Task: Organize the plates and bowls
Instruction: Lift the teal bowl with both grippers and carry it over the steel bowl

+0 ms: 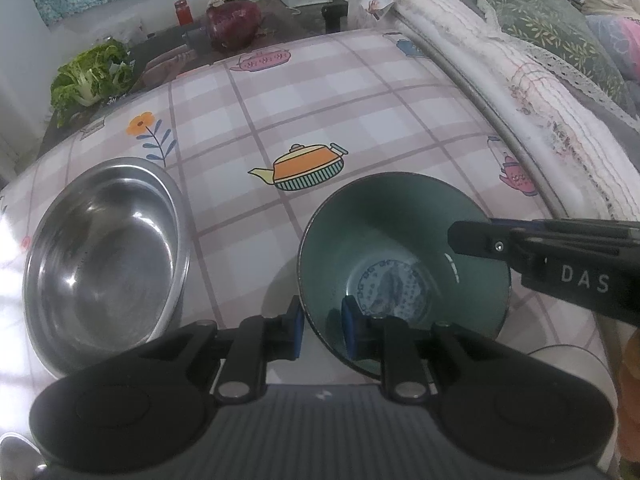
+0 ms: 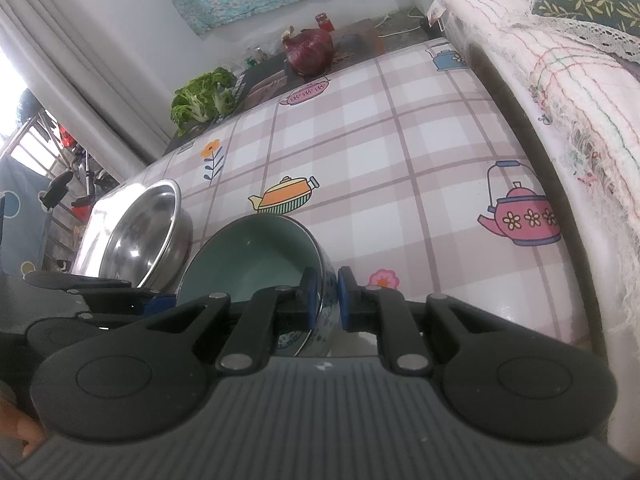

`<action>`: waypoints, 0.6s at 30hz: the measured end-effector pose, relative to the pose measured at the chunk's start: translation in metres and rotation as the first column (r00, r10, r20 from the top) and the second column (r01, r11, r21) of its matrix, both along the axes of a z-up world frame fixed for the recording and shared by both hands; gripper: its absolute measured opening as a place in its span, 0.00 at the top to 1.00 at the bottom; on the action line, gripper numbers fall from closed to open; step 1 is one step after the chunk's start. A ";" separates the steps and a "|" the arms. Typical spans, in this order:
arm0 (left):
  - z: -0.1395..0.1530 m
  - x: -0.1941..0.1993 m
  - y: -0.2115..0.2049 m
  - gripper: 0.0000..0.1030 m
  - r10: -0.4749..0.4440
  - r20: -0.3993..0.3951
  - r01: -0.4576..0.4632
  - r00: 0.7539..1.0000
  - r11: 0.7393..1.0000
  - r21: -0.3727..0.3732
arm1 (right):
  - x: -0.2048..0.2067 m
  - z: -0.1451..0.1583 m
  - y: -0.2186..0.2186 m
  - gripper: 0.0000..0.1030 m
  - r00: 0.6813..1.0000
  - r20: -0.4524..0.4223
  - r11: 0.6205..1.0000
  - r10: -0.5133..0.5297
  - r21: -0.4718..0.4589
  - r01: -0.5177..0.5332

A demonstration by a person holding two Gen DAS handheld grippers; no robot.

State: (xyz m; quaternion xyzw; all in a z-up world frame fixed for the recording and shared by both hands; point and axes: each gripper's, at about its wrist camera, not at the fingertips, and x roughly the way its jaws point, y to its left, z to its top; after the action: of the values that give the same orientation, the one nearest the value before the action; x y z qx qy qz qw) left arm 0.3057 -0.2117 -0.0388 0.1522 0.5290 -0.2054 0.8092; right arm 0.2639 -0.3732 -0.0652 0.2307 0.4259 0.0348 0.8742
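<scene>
A green ceramic bowl [image 1: 400, 248] with a blue-and-white pattern in its base stands on the checked tablecloth, also in the right wrist view [image 2: 256, 256]. My left gripper [image 1: 322, 332] is shut on the bowl's near rim, one pad inside and one outside. My right gripper [image 2: 325, 300] is shut on the bowl's right rim; it shows in the left wrist view [image 1: 480, 240]. A steel bowl [image 1: 104, 256] sits empty to the left, also in the right wrist view [image 2: 140, 232].
The table [image 1: 320, 112] carries teapot and flower prints. A leafy green vegetable [image 1: 92, 76], a dark red bag [image 1: 234, 24] and a red jar [image 1: 181, 12] lie beyond its far edge. A cloth-covered sofa edge [image 1: 520, 80] runs along the right.
</scene>
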 end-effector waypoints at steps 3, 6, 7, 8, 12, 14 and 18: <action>0.000 0.000 0.000 0.80 -0.001 0.001 0.001 1.000 1.000 0.000 | 0.000 -0.001 0.000 0.89 1.000 -0.004 1.000 -0.002 0.001 0.002; 0.000 0.000 0.000 0.80 0.000 0.000 0.000 1.000 1.000 0.000 | 0.000 -0.002 0.000 0.89 1.000 -0.006 1.000 -0.005 0.006 0.005; 0.000 0.000 -0.001 0.80 -0.001 0.001 0.001 1.000 1.000 0.001 | 0.000 -0.002 0.000 0.89 1.000 -0.006 1.000 -0.006 0.007 0.006; 0.000 0.000 -0.001 0.80 -0.001 0.002 0.001 1.000 1.000 0.001 | 0.000 -0.002 0.000 0.89 1.000 -0.006 1.000 -0.007 0.009 0.007; -0.001 -0.001 0.000 0.80 -0.002 0.002 0.002 1.000 1.000 0.002 | 0.001 -0.003 0.001 0.88 1.000 -0.007 1.000 -0.010 0.011 0.010; -0.001 -0.001 -0.001 0.80 -0.003 0.002 0.003 1.000 1.000 0.002 | 0.001 -0.003 0.001 0.88 1.000 -0.008 1.000 -0.010 0.011 0.010; -0.002 -0.001 -0.001 0.80 -0.001 0.001 0.001 1.000 1.000 0.001 | 0.002 -0.005 0.000 0.88 1.000 -0.011 1.000 -0.014 0.018 0.014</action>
State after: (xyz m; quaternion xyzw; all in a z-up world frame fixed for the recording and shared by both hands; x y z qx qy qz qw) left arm 0.3043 -0.2122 -0.0406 0.1530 0.5285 -0.2057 0.8093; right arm 0.2655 -0.3727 -0.0702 0.2419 0.4287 0.0314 0.8699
